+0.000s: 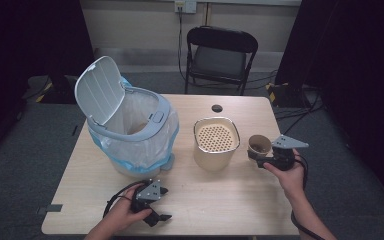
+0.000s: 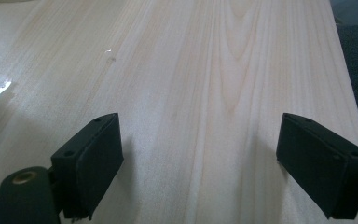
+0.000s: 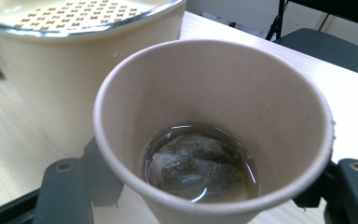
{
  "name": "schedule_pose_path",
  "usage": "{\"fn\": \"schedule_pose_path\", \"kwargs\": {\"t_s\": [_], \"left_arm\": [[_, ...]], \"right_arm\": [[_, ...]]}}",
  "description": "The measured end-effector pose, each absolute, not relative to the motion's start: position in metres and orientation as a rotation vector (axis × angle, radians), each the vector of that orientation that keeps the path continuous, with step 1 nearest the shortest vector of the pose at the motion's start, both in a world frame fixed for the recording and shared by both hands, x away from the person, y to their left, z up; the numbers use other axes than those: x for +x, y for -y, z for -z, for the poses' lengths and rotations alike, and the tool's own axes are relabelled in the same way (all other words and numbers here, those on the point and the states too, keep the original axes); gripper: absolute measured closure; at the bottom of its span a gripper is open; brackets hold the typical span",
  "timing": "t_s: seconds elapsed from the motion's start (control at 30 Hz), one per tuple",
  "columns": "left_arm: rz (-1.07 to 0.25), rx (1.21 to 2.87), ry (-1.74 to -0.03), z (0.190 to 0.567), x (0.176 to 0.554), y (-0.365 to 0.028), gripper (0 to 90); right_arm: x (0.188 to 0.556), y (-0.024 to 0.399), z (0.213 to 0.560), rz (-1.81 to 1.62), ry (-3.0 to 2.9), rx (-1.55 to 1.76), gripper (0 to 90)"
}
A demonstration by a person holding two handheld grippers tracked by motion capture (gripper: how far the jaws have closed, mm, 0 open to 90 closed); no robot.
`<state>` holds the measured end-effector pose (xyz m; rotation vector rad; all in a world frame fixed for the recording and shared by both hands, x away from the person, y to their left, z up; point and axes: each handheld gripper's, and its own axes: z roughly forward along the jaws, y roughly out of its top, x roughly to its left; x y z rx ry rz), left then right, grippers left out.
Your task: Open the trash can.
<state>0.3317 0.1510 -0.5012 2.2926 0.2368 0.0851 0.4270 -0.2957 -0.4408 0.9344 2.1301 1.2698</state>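
Observation:
A brown paper cup [image 1: 258,146] is held at the right of the table, and my right gripper [image 1: 256,156] is shut on it. In the right gripper view the cup [image 3: 214,93] sits between the two jaws of the right gripper [image 3: 205,198]. A little clear liquid and a wet tea bag [image 3: 196,163] lie in its bottom. Close to the cup's left stands a cream container with a perforated top [image 1: 216,142], whose wall [image 3: 65,70] rises just behind the cup. My left gripper [image 1: 166,204] rests open near the table's front edge. Between its jaws there is bare wood [image 2: 200,163].
A white bin with its lid up and a plastic liner [image 1: 130,125] stands at the table's left. A black folding chair [image 1: 220,55] is behind the table [image 1: 220,200]. A round cable hole [image 1: 217,108] sits near the far edge.

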Motion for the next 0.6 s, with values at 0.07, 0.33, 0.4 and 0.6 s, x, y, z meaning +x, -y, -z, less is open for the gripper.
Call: {"fn": "schedule_pose_path", "kwargs": {"t_s": [0.07, 0.33, 0.4, 0.6], "left_arm": [[-0.086, 2.297, -0.237, 0.501, 0.332, -0.151, 13.7], [-0.086, 2.293, -0.237, 0.501, 0.332, -0.151, 13.7], [-0.086, 2.292, -0.236, 0.501, 0.332, -0.151, 13.7], [-0.087, 2.293, -0.237, 0.501, 0.332, -0.151, 13.7]], "right_arm": [[0.43, 0.295, 0.44, -1.266, -2.128, 0.938, 28.8], [0.444, 0.291, 0.434, -1.257, -2.124, 0.921, 28.9], [0.446, 0.291, 0.433, -1.253, -2.123, 0.921, 28.9], [0.456, 0.291, 0.431, -1.264, -2.137, 0.871, 28.9]]}}
